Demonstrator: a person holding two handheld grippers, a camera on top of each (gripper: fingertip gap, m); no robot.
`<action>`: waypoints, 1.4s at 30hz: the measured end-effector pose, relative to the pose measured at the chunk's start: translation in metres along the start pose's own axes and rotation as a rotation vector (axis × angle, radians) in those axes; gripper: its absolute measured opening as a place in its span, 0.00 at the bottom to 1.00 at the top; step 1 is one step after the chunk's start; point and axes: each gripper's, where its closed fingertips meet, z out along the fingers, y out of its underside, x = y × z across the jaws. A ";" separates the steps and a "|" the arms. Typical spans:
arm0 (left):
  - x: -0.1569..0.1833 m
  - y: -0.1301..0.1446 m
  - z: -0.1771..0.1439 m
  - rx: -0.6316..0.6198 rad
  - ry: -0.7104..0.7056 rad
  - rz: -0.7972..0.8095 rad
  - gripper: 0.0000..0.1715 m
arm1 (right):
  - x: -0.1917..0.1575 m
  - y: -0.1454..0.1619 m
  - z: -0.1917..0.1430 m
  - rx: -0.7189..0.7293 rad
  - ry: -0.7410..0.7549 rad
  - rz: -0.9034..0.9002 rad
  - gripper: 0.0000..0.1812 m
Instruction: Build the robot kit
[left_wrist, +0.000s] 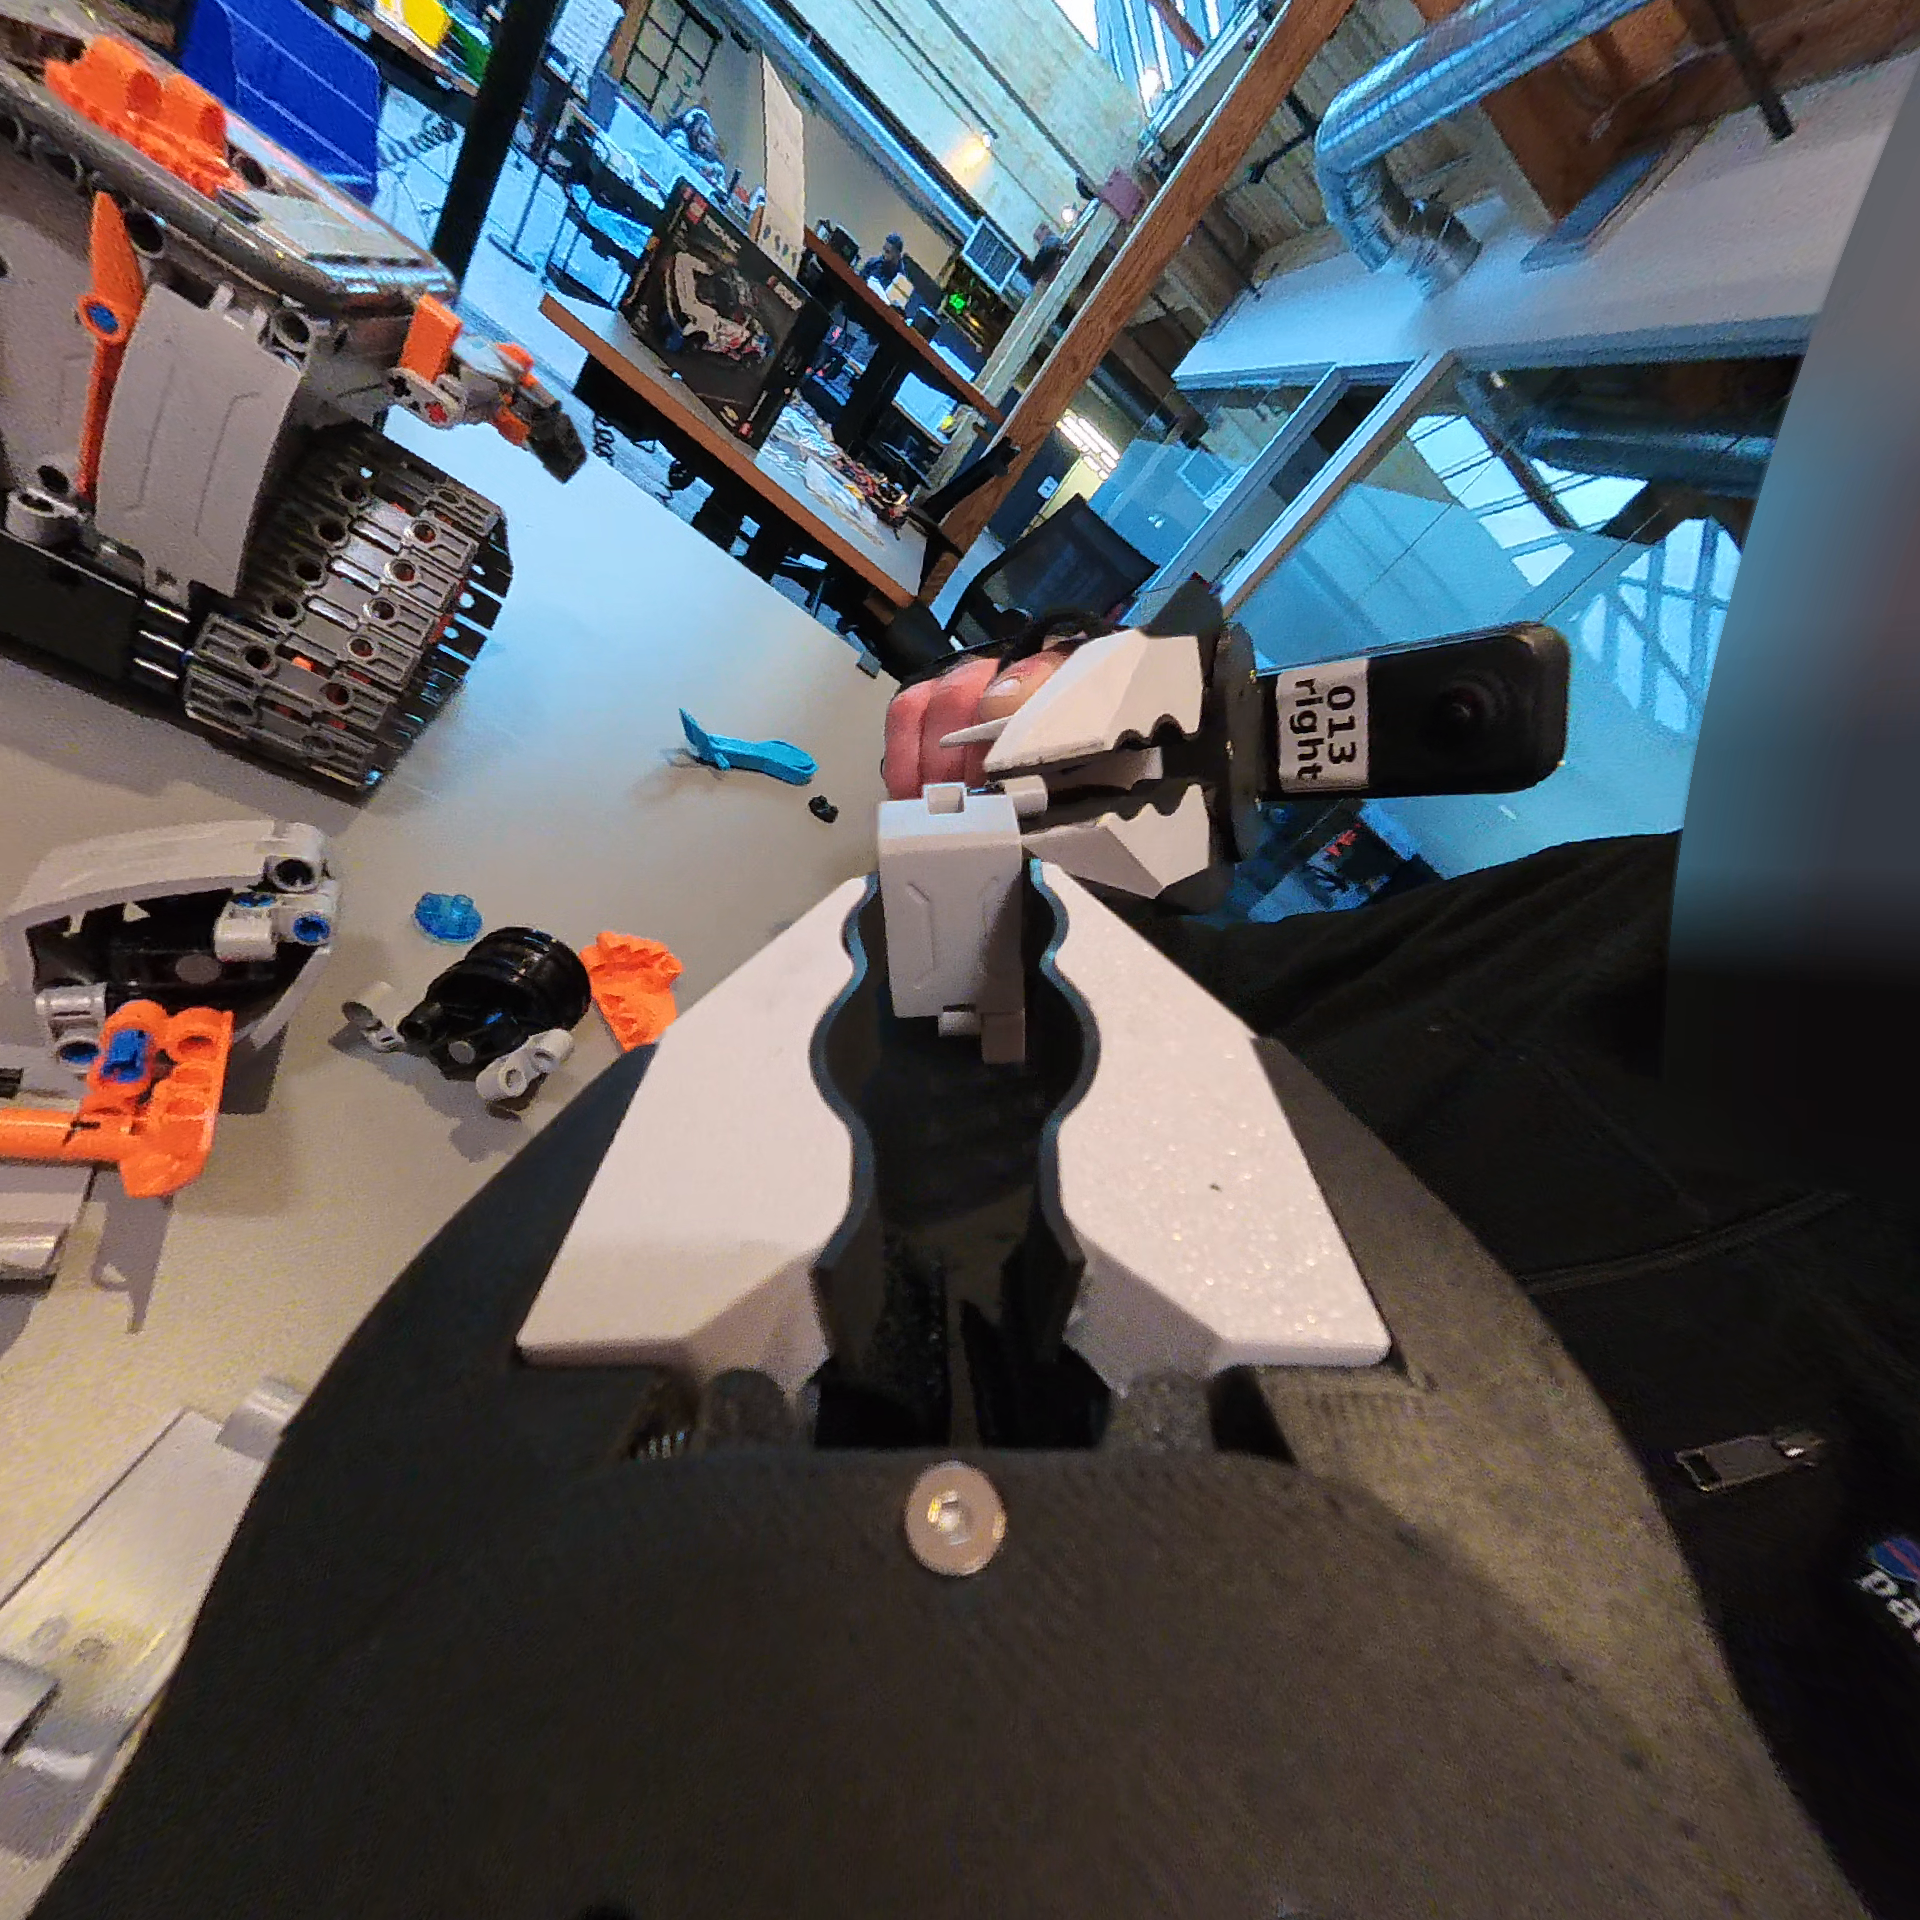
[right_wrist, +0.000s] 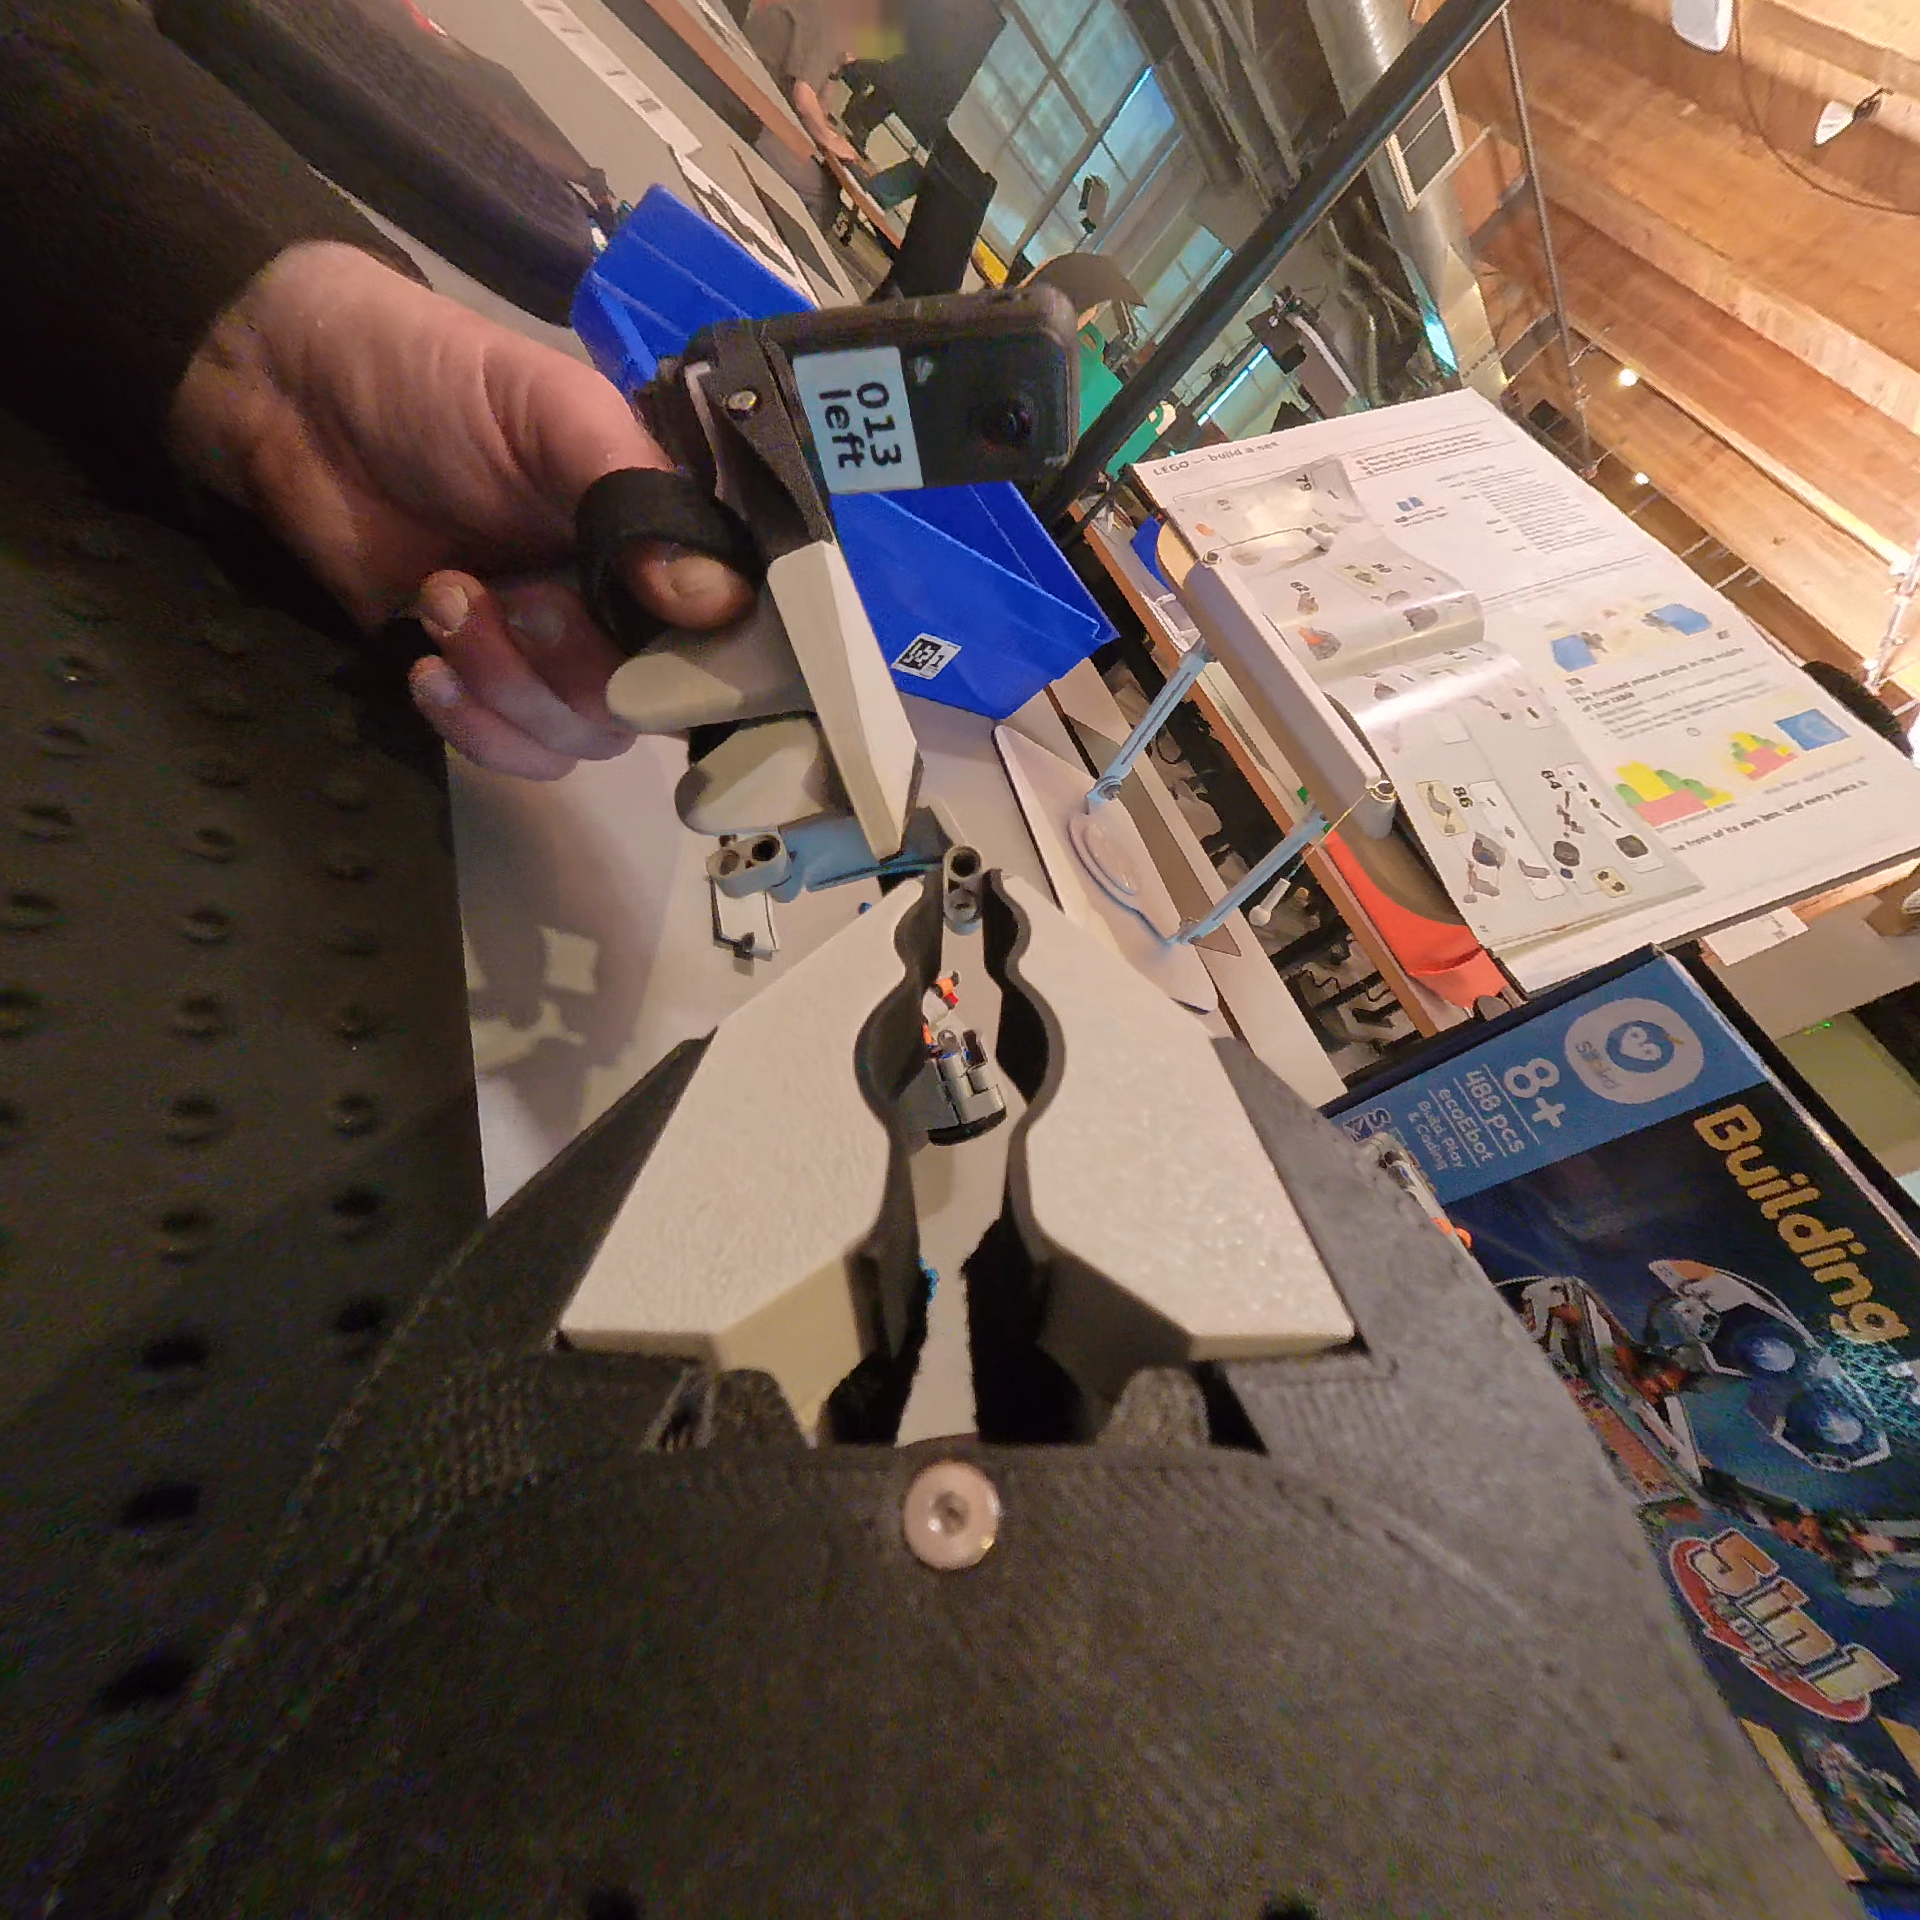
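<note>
My left gripper (left_wrist: 951, 906) is shut on a light grey building-toy panel (left_wrist: 940, 925), held upright above the table. My right gripper (right_wrist: 958, 891) is shut on a small grey connector piece (right_wrist: 962, 881). In the left wrist view the right gripper (left_wrist: 1016, 795) sits at the panel's top edge, with its tips against the small lugs there. In the right wrist view the left gripper (right_wrist: 831, 821) is held by a hand (right_wrist: 416, 468), and the panel (right_wrist: 821, 860) shows just beyond my right fingertips, touching or nearly touching the connector.
On the grey table lie a tracked grey-and-orange model (left_wrist: 312, 582), a partial grey assembly (left_wrist: 166, 935), a black part (left_wrist: 499, 987), orange parts (left_wrist: 634, 982) and a blue tool (left_wrist: 748, 753). A blue bin (right_wrist: 935, 582), an open instruction booklet (right_wrist: 1455, 665) and a toy box (right_wrist: 1662, 1299) stand to the right. Less than 4 cm separates the two grippers' tips. The tracked grey-and-orange model (left_wrist: 312, 582) sits 15 cm or so from the ends of my left fingers.
</note>
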 end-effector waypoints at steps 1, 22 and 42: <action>0.000 0.000 0.000 -0.004 -0.006 0.011 0.13 | 0.000 0.000 0.000 -0.002 -0.001 -0.002 0.03; -0.007 0.004 0.000 -0.053 -0.091 0.087 0.13 | 0.000 0.009 0.007 -0.109 0.096 -0.180 0.03; -0.002 0.001 -0.006 -0.197 -0.262 0.584 0.14 | -0.012 0.009 0.004 0.046 -0.300 0.381 0.16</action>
